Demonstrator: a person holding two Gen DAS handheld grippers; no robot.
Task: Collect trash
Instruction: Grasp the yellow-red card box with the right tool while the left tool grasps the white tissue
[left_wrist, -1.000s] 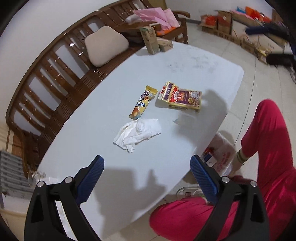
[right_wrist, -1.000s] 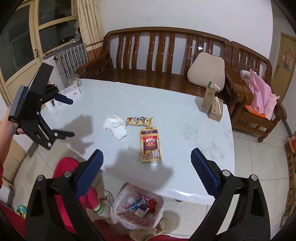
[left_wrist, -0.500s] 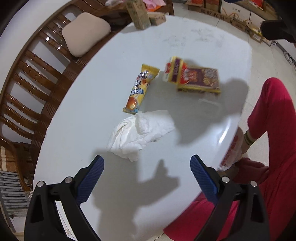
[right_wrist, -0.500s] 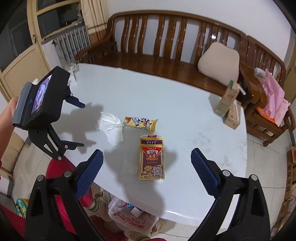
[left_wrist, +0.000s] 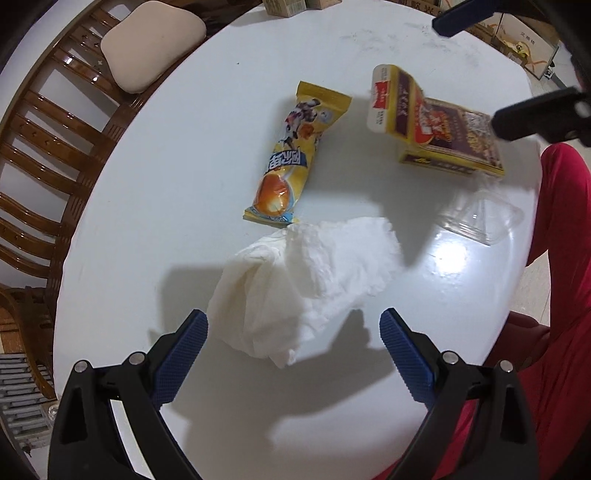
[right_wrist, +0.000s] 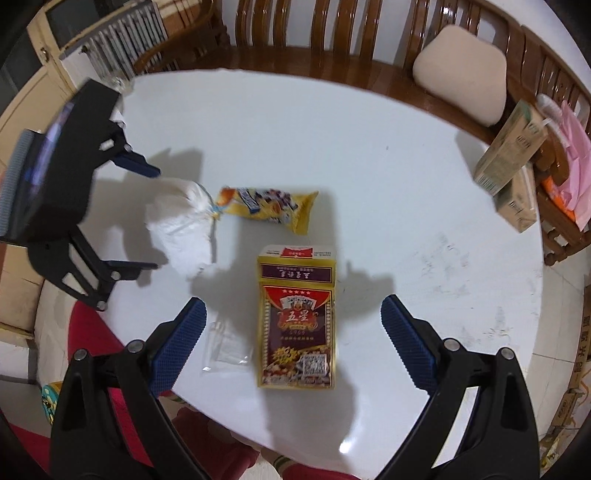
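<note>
Tissue sits between parted left tongs; right tongs gape too.

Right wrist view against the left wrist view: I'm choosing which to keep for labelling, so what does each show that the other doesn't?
Only the right wrist view shows the two cartons at the table's far edge whole, the pink bag and the radiator. Only the left wrist view shows the crumpled tissue up close between its open claw. Both show the yellow snack wrapper, the card box, the clear plastic scrap, the cushion and the white table.
</note>
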